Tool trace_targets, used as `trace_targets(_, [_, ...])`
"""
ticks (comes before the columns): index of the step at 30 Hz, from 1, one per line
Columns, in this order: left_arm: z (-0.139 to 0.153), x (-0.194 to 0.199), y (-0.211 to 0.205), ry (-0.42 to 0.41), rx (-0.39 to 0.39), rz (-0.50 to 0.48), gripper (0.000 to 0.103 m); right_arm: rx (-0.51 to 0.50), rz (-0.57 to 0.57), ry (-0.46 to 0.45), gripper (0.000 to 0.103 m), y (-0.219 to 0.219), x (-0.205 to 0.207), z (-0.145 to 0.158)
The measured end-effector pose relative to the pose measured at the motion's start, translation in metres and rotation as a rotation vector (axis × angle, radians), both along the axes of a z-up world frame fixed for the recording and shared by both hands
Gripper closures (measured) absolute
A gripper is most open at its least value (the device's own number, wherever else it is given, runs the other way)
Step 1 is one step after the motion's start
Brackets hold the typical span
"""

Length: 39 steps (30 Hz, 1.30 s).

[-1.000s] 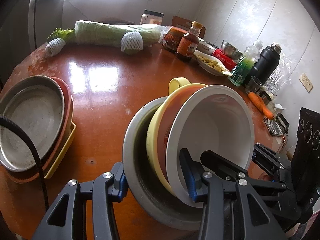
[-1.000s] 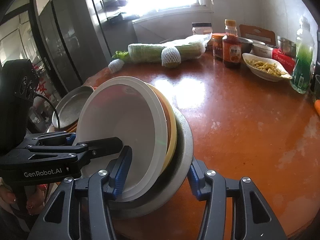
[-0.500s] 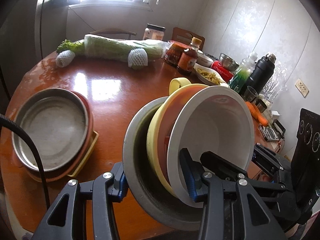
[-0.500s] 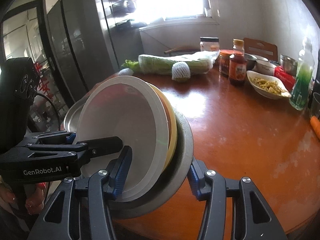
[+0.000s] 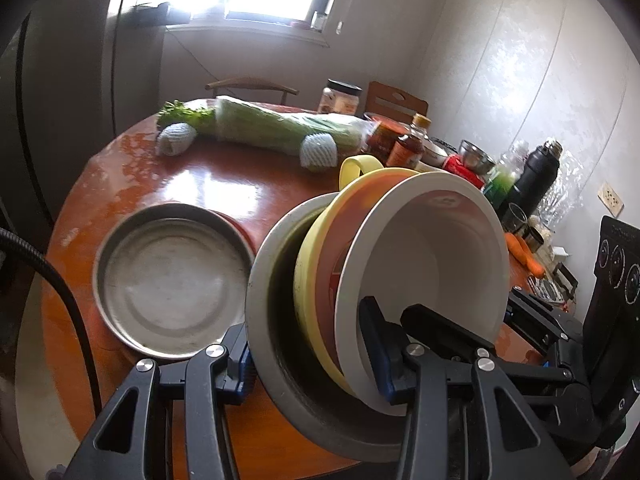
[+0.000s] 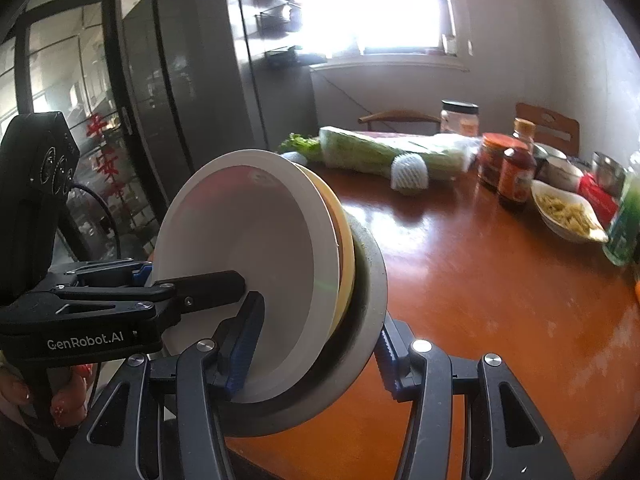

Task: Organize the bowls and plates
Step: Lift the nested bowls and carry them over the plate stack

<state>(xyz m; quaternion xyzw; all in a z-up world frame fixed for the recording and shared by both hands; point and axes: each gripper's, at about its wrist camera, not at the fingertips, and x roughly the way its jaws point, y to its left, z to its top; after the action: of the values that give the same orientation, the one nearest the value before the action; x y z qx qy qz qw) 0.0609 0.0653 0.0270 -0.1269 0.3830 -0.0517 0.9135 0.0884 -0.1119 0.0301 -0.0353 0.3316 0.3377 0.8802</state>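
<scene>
Lifted clear of the glossy brown round worktop [image 5: 224, 184] and drawn back: nested stack of white, orange, yellow and grey bowls [image 5: 400, 280], tilted. Clamped on its rim, left claw [image 5: 312, 356] and right claw [image 6: 316, 356]. Now nearer, below-left: round steel plates [image 5: 168, 284], probably the next stop.

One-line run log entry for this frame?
left gripper: shut on bowl stack | right gripper: shut on bowl stack | stack: tilted, above table | metal plate: on table
</scene>
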Motion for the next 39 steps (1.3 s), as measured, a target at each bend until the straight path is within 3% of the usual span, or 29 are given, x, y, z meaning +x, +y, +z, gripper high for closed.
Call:
trace_targets(11, [0.001, -0.004, 0.045, -0.01, -0.011, 0.083, 0.058, -0.012, 0.078, -0.016, 0.049, 0.045, 0.014, 0.004])
trace_targets(28, [0.018, 0.008, 0.103, -0.026, 0.032, 0.177, 0.057, 0.001, 0.192, -0.048, 0.049, 0.115, 0.043, 0.014])
trace_targets(39, [-0.014, 0.014, 0.111, 0.051, 0.018, 0.199, 0.057, -0.013, 0.224, 0.033, 0.049, 0.132, 0.052, -0.013])
